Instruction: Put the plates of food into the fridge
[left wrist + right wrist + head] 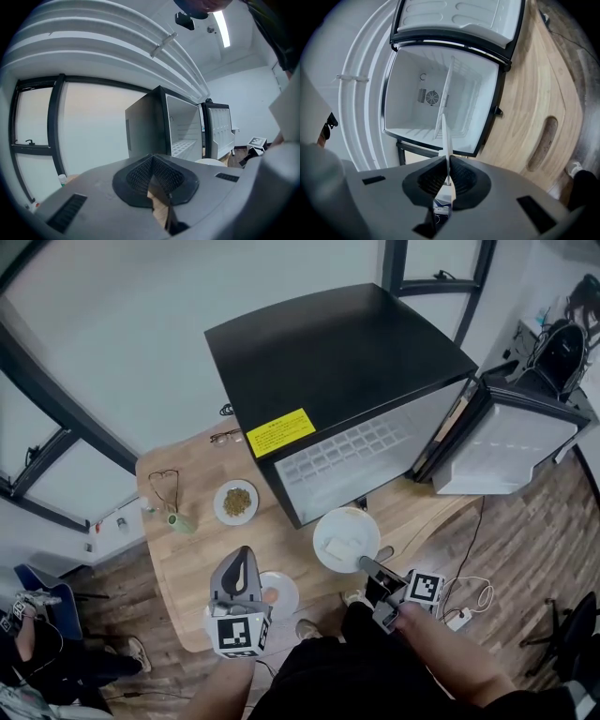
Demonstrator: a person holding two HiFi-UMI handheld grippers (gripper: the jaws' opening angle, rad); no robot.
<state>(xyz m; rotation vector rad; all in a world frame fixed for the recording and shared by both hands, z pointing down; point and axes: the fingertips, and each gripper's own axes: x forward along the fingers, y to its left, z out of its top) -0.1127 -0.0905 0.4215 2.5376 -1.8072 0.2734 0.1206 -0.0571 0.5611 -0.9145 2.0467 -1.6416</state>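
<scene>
Wooden counter [187, 554] carries the fridge [347, 362], door open. Right claw [447, 180] clamps the white plate [328, 521] by its rim; fridge opening straight ahead, roomy. Left claw [153, 176] closed.

Matt black finish on the top of the fridge [337, 362]; smooth white plastic inside it and on the door liner [506, 451], faintly glossy. Yellow label [280, 432], like printed paper or film. Pale, smooth wood with fine grain for the table [192, 549]; darker, streaky wood planks for the floor [525, 540]. Smooth white plate [345, 538], ceramic or plastic, hard to tell which. Matt grey plastic shells on the left gripper [242, 557] and right gripper [372, 565], with black, finely ribbed, rubbery pads [465, 180].
</scene>
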